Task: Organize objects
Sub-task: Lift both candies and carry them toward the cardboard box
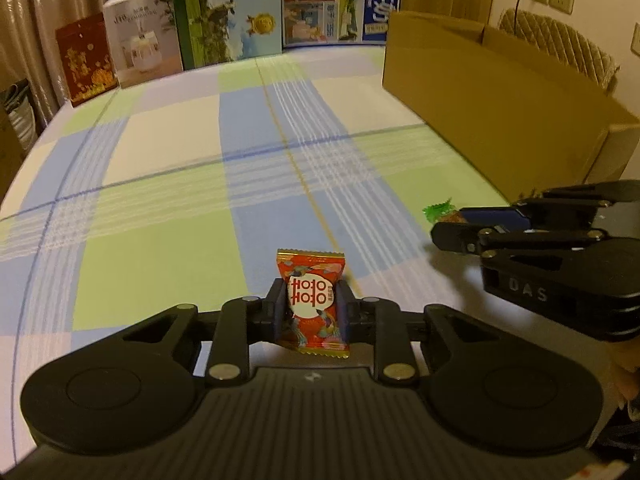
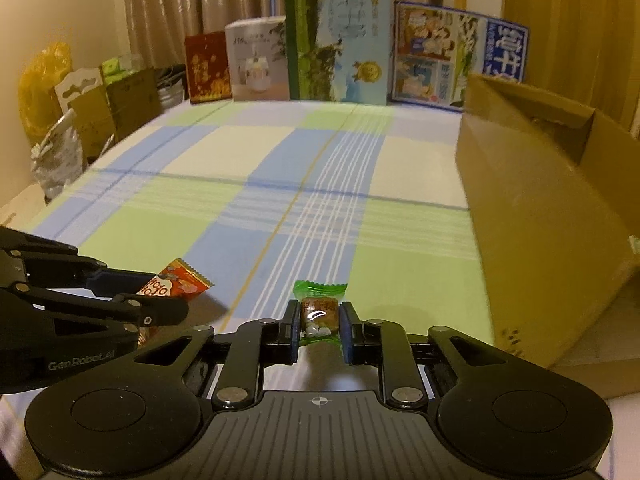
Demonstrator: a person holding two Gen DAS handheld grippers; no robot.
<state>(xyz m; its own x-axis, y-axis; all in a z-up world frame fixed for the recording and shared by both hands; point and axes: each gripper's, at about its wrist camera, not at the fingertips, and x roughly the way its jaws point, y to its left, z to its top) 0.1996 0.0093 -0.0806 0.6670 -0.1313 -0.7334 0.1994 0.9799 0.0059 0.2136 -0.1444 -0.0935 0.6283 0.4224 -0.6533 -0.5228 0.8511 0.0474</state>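
Left gripper (image 1: 311, 309): pinches red candy (image 1: 313, 304), lifted for carrying.
Right gripper (image 2: 320, 330): pinches green candy (image 2: 319, 312).
Box (image 2: 540, 216): open, probably their destination.

Matte black two-finger left gripper (image 1: 311, 303) filled the lower frame: round discs at both corners, silver rivets, ribbed grey centre plate. Matte black two-finger right gripper (image 2: 319, 320) looked alike, blue finger pads, "DAS" lettering visible in left view.
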